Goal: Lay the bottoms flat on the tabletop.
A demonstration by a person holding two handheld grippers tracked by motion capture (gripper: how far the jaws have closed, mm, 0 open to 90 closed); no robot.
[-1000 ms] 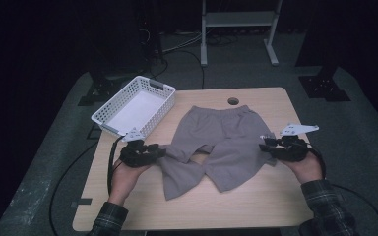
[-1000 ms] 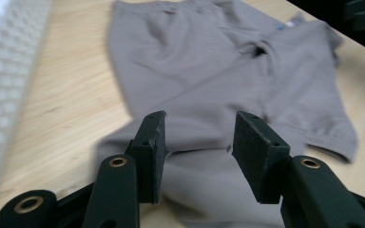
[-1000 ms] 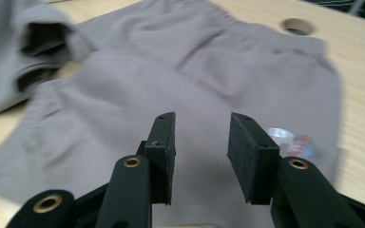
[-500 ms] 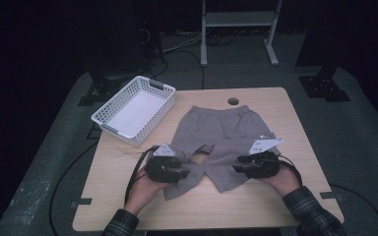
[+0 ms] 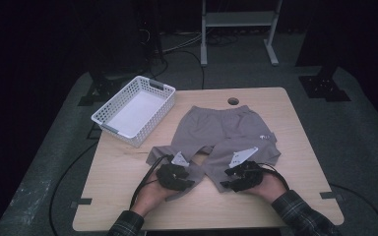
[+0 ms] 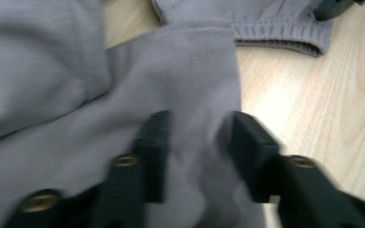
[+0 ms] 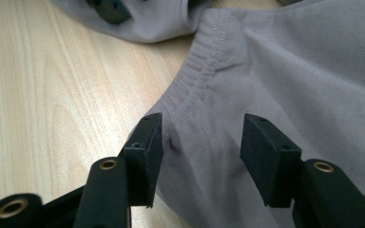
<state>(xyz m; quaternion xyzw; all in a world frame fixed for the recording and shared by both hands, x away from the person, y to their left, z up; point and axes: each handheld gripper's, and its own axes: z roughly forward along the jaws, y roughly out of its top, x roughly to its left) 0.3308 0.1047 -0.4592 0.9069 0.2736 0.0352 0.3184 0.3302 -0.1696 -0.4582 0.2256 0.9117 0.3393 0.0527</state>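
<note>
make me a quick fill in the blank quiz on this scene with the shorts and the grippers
1. The grey shorts lie flat on a ______ table.
2. The white basket stands to the ______ of the shorts in the high view.
3. The left gripper has ______ fabric between its jaws.
4. The right gripper straddles the stitched ______ of a shorts leg.

Missing words: wooden; left; grey; hem

Bare table [image 5: 295,147] lies right of the shorts [image 5: 226,132]; the basket [image 5: 134,110] blocks the far-left corner.
</note>
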